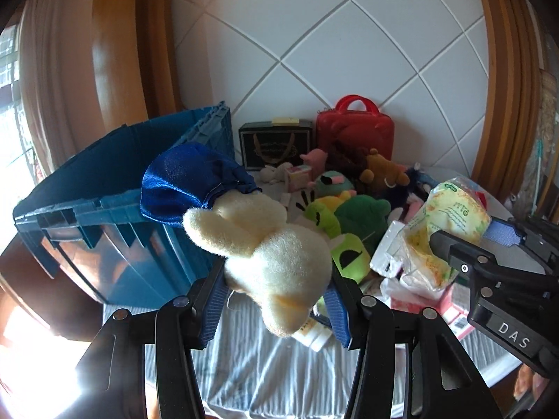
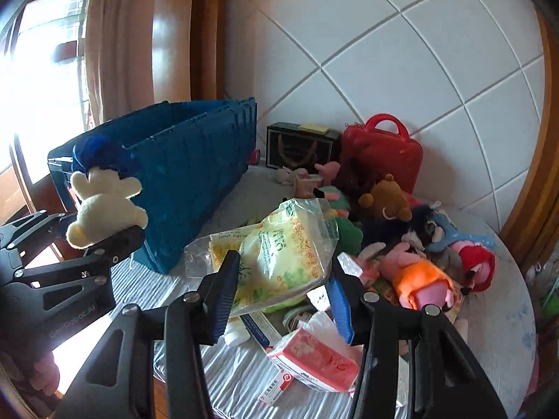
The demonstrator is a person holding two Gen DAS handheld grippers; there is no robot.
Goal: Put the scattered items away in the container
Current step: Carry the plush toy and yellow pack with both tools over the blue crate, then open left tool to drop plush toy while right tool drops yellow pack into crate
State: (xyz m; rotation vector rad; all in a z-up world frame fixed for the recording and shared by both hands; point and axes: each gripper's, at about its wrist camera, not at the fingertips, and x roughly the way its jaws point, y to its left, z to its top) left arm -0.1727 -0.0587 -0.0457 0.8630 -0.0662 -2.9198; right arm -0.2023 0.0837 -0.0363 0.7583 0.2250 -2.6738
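Crate, blue plastic and open-topped, stands at the left of a round table covered in a pale striped cloth, just beside the white diamond-tiled wall. Scattered toys fill the table's right half: a green plush, a brown plush, an orange and pink doll and a red plush. A red case and a black box lean at the wall behind them. A pink tissue pack lies on the cloth near the front.

Left gripper pinches a cream plush with a blue satin cap, held in the air in front of the crate's near corner. Right gripper pinches a crinkled yellow-green packet, lifted above the clutter.

Wooden frames flank the tiled wall. A beige curtain hangs at the left beside a bright window, whose glare washes out the lower left.
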